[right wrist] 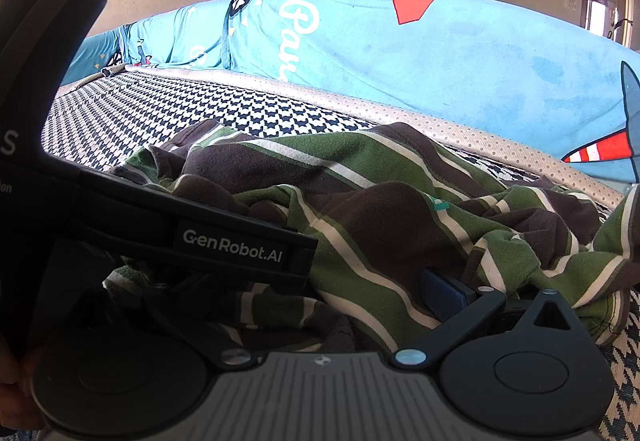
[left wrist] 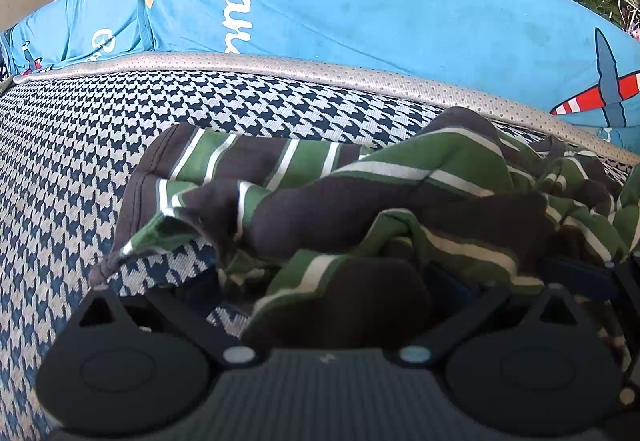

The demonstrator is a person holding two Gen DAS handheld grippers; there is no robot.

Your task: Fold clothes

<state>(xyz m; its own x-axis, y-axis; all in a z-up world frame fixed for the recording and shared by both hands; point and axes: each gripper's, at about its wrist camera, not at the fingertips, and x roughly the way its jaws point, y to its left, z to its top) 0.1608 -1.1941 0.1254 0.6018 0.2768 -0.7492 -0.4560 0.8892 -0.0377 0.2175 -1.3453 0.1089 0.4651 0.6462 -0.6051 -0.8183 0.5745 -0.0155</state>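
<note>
On the houndstooth mat, both tongs sit buried in the crumpled green-and-brown striped shirt; I cannot tell their grip. Lift slowly, then spread it flat.

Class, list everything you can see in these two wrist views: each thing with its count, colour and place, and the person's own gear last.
Striped garment: one, green, dark brown and white, crumpled on the mat.
Houndstooth mat: one, navy and white, under the garment.
Dotted edging: one, grey, along the mat's far edge.
Printed cover: one, bright blue with white lettering and red shapes, behind the mat.
Left gripper: one, black, buried in the garment.
Right gripper: one, black with a blue pad, in the garment.
</note>
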